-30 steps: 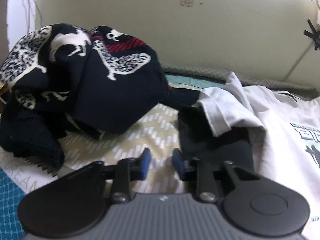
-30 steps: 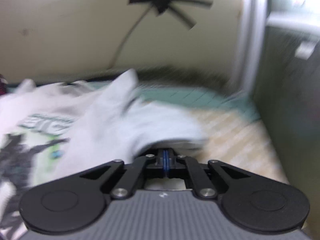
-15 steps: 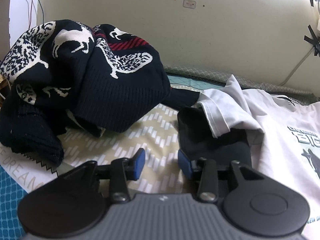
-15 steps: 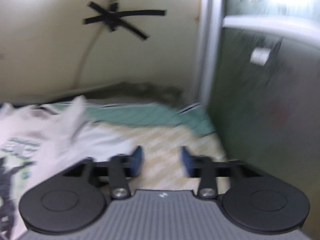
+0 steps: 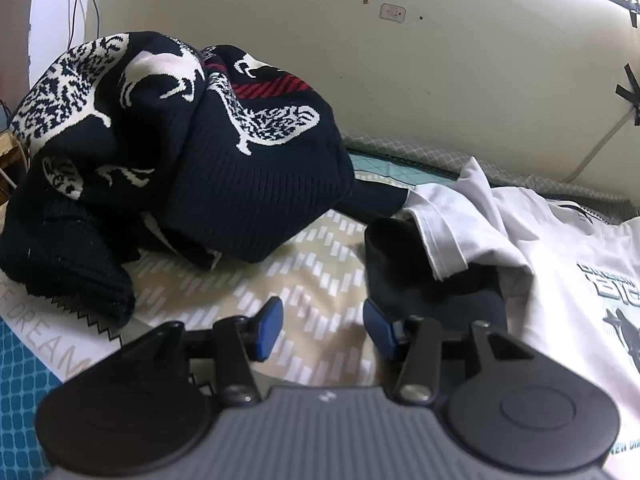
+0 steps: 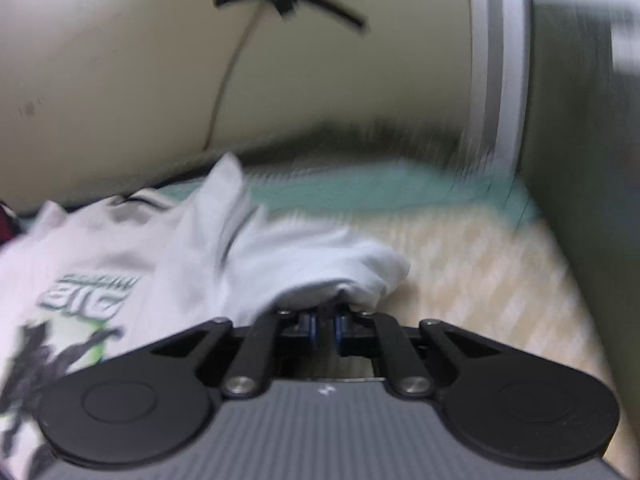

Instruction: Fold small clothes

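While the bedspread (image 5: 320, 264), beige with pale dashes, is carrying everything, its far edge is running along the cream wall (image 5: 460, 60), and a teal band of it is showing there in both views. Toward the bedspread's far left corner, a dark knitted sweater (image 5: 192, 152) with white animal figures and red stripes is lying in a crumpled heap, one sleeve trailing toward the near left edge. Across the right side, a white T-shirt (image 5: 560, 264) with a dark printed graphic is lying mostly spread out, its print facing up; its left sleeve is draping over a small black garment (image 5: 400, 276) just beside the sweater's hem. In the right wrist view, which is blurring with motion, the shirt's other sleeve (image 6: 320, 256) is bunching up toward the bedspread's right edge, near a grey panel (image 6: 580, 160).

The left gripper (image 5: 322, 330) is hovering low over the bare bedspread between the sweater and the black garment, its blue pads (image 5: 269, 327) standing apart with nothing between them; its jaws have just been opening. The right gripper (image 6: 324, 326) is sitting clenched on the bunched sleeve's edge, the white cloth covering its tips, having just been closing.
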A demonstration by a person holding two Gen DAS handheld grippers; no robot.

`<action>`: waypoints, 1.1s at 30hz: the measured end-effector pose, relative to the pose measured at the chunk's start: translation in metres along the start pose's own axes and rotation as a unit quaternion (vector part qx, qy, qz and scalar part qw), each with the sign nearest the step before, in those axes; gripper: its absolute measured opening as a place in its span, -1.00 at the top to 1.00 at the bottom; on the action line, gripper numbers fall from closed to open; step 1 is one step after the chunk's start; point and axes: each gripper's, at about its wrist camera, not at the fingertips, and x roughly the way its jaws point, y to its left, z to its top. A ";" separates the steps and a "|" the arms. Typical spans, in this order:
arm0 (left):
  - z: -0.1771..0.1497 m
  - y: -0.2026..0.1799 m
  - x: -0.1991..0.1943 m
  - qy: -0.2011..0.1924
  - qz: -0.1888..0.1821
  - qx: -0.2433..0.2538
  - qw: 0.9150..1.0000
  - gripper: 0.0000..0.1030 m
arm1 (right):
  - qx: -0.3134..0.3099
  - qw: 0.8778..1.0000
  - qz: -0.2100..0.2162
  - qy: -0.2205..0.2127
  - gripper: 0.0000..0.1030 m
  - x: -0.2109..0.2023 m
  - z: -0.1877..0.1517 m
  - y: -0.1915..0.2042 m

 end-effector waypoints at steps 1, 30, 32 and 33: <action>0.000 0.000 0.000 0.000 0.000 0.000 1.000 0.11 | -0.035 0.999 -0.019 -0.033 1.00 -0.009 0.008 0.014; -0.001 0.004 -0.002 -0.001 -0.003 -0.015 1.000 -0.08 | -0.100 0.983 0.152 -0.002 1.00 -0.075 -0.048 0.074; -0.001 0.005 -0.003 -0.002 -0.002 -0.017 1.000 -0.08 | -0.103 0.990 0.094 -0.024 1.00 -0.077 -0.036 0.066; -0.002 0.006 -0.003 -0.002 -0.003 -0.018 1.000 -0.08 | -0.099 0.992 0.061 -0.043 1.00 -0.081 -0.026 0.056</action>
